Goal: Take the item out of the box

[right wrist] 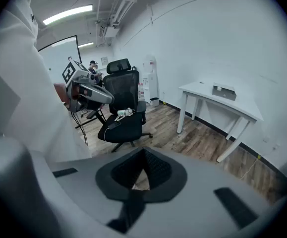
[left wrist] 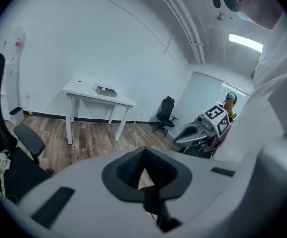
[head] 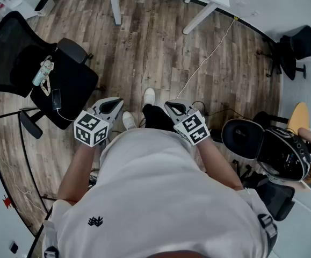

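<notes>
Standing well apart from the box (left wrist: pixel 105 89) on the table (left wrist: pixel 81 88), left claw (head: pixel 111 106) and right claw (head: pixel 175 108) (both pressed together, empty) face it, neither nearer.

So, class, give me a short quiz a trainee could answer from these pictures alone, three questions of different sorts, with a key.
1. Short answer: what sits on the white table by the wall?
2. Multiple choice: the phone lies on: A the white table; B the black chair; C a shelf.
3. True or false: the right gripper has its jaws wide apart.

Key: 1. A small box. 2. B. 3. False; the jaws are shut, with nothing between them.
</notes>
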The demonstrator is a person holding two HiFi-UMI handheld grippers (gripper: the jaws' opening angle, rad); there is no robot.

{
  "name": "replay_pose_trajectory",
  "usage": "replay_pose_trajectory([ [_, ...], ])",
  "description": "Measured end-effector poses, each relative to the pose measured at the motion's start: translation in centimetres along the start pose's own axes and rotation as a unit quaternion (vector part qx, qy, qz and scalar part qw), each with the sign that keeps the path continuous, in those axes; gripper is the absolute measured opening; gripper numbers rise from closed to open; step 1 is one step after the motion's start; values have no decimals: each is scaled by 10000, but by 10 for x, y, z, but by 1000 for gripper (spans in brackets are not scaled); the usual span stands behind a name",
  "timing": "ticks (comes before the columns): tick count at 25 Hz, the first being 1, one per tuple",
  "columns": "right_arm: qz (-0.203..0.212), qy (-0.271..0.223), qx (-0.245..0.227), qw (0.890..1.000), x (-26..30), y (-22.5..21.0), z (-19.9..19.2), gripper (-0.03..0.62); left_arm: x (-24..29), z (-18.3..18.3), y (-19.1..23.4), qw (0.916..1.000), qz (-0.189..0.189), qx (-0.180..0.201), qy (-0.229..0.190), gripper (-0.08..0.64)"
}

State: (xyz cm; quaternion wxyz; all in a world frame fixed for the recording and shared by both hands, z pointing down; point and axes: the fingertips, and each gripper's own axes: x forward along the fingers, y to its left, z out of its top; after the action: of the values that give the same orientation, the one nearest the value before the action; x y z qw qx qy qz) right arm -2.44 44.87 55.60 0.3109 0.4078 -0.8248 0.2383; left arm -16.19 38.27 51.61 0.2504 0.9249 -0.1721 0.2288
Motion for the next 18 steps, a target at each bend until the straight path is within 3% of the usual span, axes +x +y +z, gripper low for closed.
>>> replay_pose_trajectory([
  [7, -41, -122, 83, 9999, 6, -65, 20, 6, 54, 63, 6, 9995, -148, 264, 7, 6],
  [18, 87, -538, 260, 9982, 24, -163, 47, 6, 116, 136, 34, 9985, 47, 527, 159, 6],
])
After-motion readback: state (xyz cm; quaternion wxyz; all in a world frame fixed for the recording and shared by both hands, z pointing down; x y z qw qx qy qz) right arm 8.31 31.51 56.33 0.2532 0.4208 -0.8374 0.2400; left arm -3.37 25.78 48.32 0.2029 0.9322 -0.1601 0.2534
